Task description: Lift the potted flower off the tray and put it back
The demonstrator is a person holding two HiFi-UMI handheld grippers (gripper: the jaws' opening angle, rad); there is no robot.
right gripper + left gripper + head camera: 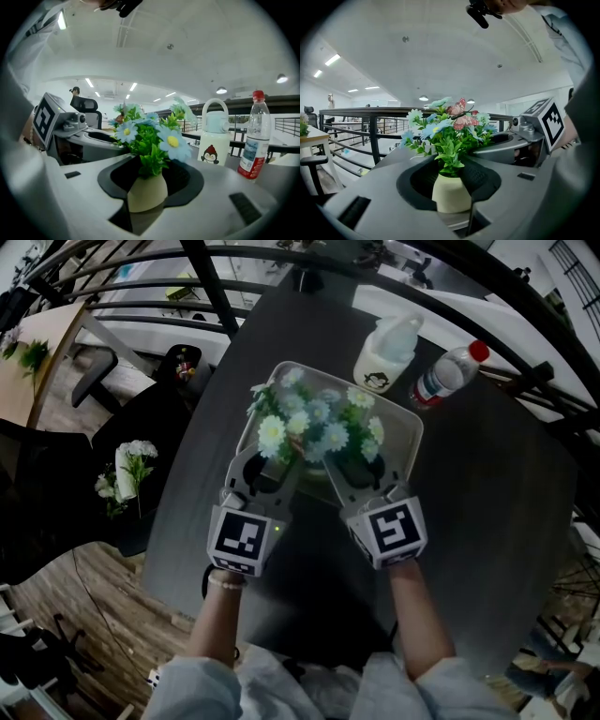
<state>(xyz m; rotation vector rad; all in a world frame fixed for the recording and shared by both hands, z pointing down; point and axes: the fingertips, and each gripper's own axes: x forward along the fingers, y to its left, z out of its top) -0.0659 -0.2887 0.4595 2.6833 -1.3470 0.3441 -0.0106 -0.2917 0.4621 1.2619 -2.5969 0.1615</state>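
No word, brand or number can be read anywhere. The white plastic jug with a pale blue lid [215, 140], on the far side of the dark bench [487, 521], carries only a cartoon penguin picture [210, 153]. Just right of it, the clear plastic water bottle with a red cap [251, 145] wears a red, white and blue label [248, 157] whose print is too small to make out. A black-and-white square code marker [242, 536] sits on the near cube of the left tool [267, 472] and a second such marker [394, 529] on that of the right tool [359, 472]; neither spells anything.
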